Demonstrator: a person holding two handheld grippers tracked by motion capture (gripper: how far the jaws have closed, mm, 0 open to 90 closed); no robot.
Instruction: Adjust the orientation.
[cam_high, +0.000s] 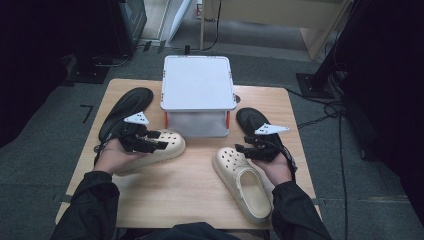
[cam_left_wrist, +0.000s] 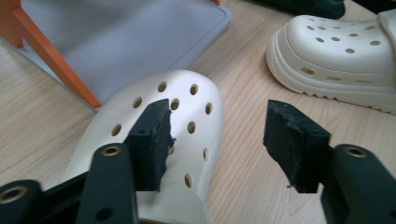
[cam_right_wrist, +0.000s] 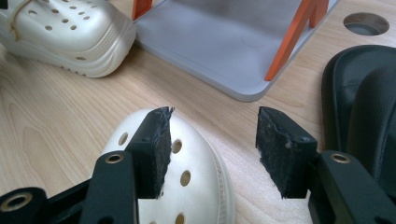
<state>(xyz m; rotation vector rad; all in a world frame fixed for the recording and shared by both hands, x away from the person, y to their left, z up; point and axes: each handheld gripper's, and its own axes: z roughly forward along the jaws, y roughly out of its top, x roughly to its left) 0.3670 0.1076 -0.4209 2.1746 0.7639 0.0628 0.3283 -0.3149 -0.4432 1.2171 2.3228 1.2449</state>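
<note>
Two cream perforated clogs lie on the wooden table. In the high view the left clog (cam_high: 173, 143) lies on its side under my left gripper (cam_high: 159, 139). The left gripper view has that gripper (cam_left_wrist: 217, 116) open just above the clog's toe (cam_left_wrist: 196, 121), one pad over it and nothing pressed. The right clog (cam_high: 246, 184) stands upright at the front right. My right gripper (cam_high: 241, 150) hovers at its toe. In the right gripper view it (cam_right_wrist: 214, 123) stands open over the toe (cam_right_wrist: 187, 177), gripping nothing.
A white-topped shelf rack (cam_high: 198, 82) with orange posts stands at the back centre, its grey base (cam_right_wrist: 219, 51) close to both grippers. One black slipper (cam_high: 125, 106) lies at the left and another (cam_high: 251, 120) at the right. A round hole (cam_right_wrist: 365, 23) pierces the tabletop.
</note>
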